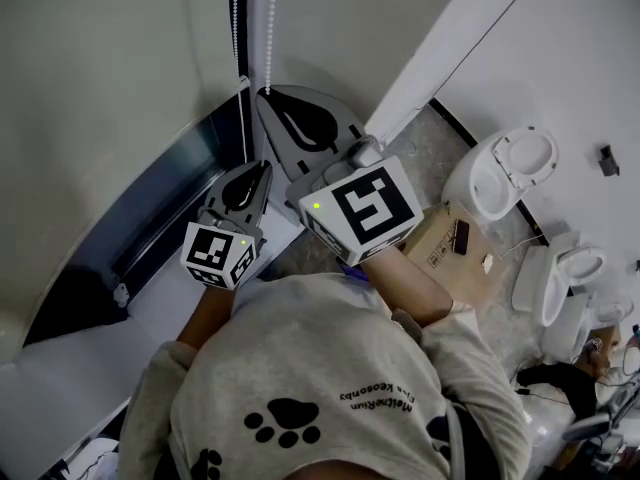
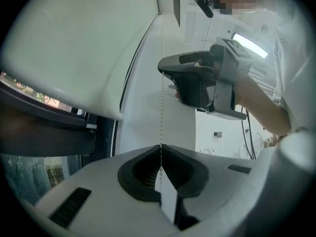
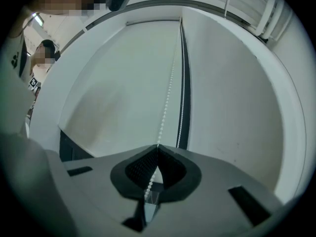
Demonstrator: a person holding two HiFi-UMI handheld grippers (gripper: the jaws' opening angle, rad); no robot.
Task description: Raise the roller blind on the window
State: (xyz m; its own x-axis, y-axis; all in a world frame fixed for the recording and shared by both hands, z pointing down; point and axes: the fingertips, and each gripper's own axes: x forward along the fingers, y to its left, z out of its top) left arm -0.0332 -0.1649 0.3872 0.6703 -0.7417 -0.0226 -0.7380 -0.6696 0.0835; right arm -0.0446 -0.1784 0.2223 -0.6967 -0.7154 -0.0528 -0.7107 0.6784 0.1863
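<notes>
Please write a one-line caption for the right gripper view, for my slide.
Right hand-held gripper shut on the bead chain beside the roller blind.

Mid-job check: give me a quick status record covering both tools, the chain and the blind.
left tool: shut on the bead chain
right tool: shut on the same strand, higher up than the left tool
chain: runs straight between the two tools
roller blind: partly down, with window glass showing under its bottom edge
</notes>
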